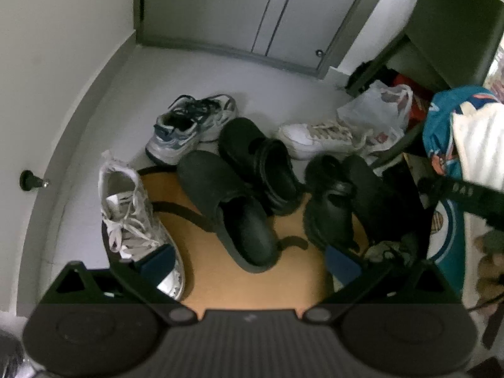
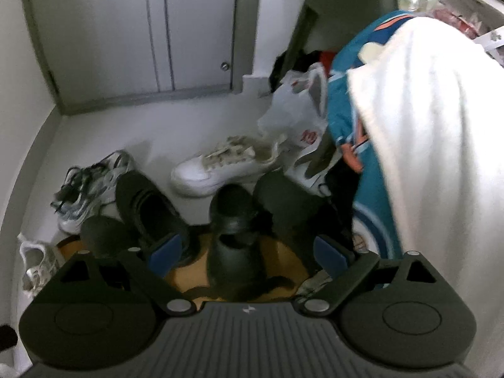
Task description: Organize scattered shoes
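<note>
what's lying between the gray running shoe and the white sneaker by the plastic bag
A black clog lies between the gray running shoe and the white sneaker; the left wrist view shows it best.

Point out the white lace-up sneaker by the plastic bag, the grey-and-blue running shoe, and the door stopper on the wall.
white lace-up sneaker [image 2: 217, 170]: right wrist view, on its side panel.
grey-and-blue running shoe [image 1: 176, 135]: left wrist view, on its heel side.
door stopper [image 1: 30, 181]: left wrist view, on its black rubber head.
</note>
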`<state>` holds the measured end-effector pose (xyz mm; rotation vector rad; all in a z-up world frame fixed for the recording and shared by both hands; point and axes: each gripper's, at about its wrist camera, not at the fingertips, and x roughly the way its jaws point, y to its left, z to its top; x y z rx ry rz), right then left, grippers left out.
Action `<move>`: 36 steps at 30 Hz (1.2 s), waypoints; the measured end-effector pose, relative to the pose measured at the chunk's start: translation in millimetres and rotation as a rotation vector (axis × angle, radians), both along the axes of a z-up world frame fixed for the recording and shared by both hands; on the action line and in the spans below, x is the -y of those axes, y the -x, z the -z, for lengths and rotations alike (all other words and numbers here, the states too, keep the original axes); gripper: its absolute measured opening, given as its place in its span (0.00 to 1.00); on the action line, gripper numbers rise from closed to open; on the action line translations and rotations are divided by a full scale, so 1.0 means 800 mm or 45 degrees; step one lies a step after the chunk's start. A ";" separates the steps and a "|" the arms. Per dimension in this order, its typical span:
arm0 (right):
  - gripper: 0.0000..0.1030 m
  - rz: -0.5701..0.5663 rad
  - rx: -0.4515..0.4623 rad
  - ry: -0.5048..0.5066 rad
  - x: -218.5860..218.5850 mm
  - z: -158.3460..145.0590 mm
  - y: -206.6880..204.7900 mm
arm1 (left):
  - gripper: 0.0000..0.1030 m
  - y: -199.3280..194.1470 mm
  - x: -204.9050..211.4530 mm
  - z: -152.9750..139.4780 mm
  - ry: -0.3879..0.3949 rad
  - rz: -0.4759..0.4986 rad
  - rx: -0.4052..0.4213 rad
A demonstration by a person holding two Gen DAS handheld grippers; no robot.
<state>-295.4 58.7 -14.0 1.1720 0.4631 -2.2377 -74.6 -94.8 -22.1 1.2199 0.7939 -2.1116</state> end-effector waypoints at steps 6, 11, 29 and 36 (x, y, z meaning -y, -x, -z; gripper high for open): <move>0.92 -0.064 -0.025 -0.004 -0.008 0.002 0.002 | 0.99 0.014 0.001 0.009 -0.041 -0.023 -0.020; 0.83 -0.175 -0.053 -0.123 -0.018 0.026 0.008 | 0.99 0.043 -0.015 0.008 -0.001 0.065 -0.024; 0.82 -0.241 0.051 -0.040 -0.020 0.020 0.014 | 0.89 0.069 -0.037 0.020 0.027 0.153 -0.002; 0.82 -0.296 0.082 0.001 -0.016 0.018 0.018 | 0.78 0.053 0.000 0.031 -0.043 0.028 -0.035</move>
